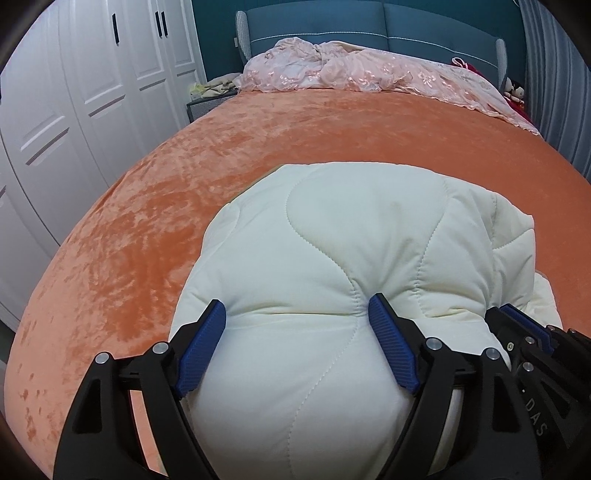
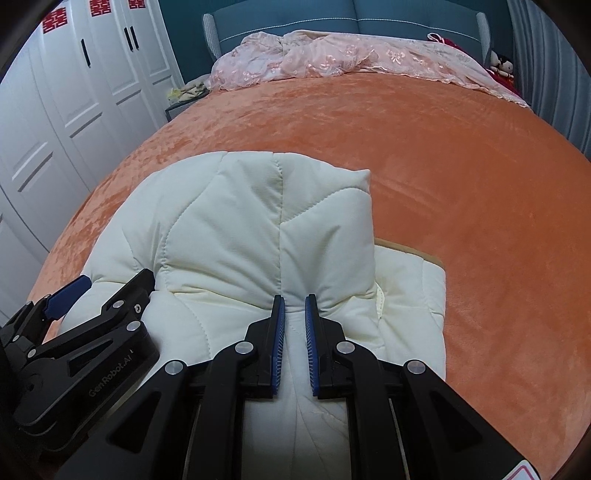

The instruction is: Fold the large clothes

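Room: bedroom with white wardrobe doors (image 1: pixel 74 110) at left, blue headboard (image 1: pixel 369 26), pink lace bedding (image 1: pixel 351 70) at the head of the bed.
Surface: orange velvet bedspread (image 1: pixel 184 184).
Garment: my cream quilted coat (image 1: pixel 351 240) lies bunched on the near part of the bed.
Left gripper (image 1: pixel 297 314): my fingers (image 1: pixel 201 350) stand wide, straddling a puffy fold without visibly clamping it.
Right gripper (image 2: pixel 294 306): my fingers (image 2: pixel 279 343) are nearly closed, pinching a gathered fold of the coat.
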{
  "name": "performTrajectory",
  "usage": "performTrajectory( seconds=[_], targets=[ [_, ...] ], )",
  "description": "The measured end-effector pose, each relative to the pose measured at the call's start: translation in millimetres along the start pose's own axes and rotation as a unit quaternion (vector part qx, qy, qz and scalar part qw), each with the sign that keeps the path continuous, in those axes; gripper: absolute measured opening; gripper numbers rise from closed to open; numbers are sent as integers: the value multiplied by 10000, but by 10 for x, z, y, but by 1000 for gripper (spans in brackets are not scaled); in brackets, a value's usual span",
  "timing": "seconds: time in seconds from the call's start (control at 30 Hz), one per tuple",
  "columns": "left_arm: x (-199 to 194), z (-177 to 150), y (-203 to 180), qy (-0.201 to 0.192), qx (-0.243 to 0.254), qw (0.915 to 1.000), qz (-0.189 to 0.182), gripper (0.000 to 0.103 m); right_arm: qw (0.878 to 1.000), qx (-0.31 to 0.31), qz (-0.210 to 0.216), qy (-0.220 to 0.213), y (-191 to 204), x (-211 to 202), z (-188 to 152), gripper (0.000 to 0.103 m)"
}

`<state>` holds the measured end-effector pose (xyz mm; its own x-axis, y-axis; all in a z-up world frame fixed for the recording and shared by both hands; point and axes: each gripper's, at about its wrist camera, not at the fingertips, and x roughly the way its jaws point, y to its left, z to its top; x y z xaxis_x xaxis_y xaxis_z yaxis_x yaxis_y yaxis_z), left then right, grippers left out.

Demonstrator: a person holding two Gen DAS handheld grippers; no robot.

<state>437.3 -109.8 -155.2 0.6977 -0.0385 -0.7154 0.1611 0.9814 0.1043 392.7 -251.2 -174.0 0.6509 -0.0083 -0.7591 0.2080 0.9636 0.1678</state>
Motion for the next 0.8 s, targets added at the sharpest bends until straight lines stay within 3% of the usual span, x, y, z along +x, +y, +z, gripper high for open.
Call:
performTrajectory(
  seconds=[0.23,0.33,0.37,0.4,0.5,0.6,0.8],
  targets=[
    [-89,-26,56,-62,-37,9999,-118,78,9999,-103,-11,28,27,-83,18,11],
    [-361,-71,154,-47,8,9996,-291,79,9998,-69,-172,82,45,-433,67,29],
    [-494,-125,199,-59,11,9995,-314,83,9999,-16,-114,-13,42,-591,30,46],
    [-628,-199,244,-56,17,9995,-320,84,9999,11,-6,-140,33,-774,-31,54],
    [-962,-463,363,-35,26,9992,-394,84,9996,-93,121,-246,33,-1183,-328,56],
    [-1179,-743,458,193,-28,9988,-459,84,9997,-210,94,37,22,-1326,-692,56],
    [-1118,-1031,501,809,-65,9966,-137,85,9963,3,-249,826,-118,-1064,-1046,52]
  ],
)
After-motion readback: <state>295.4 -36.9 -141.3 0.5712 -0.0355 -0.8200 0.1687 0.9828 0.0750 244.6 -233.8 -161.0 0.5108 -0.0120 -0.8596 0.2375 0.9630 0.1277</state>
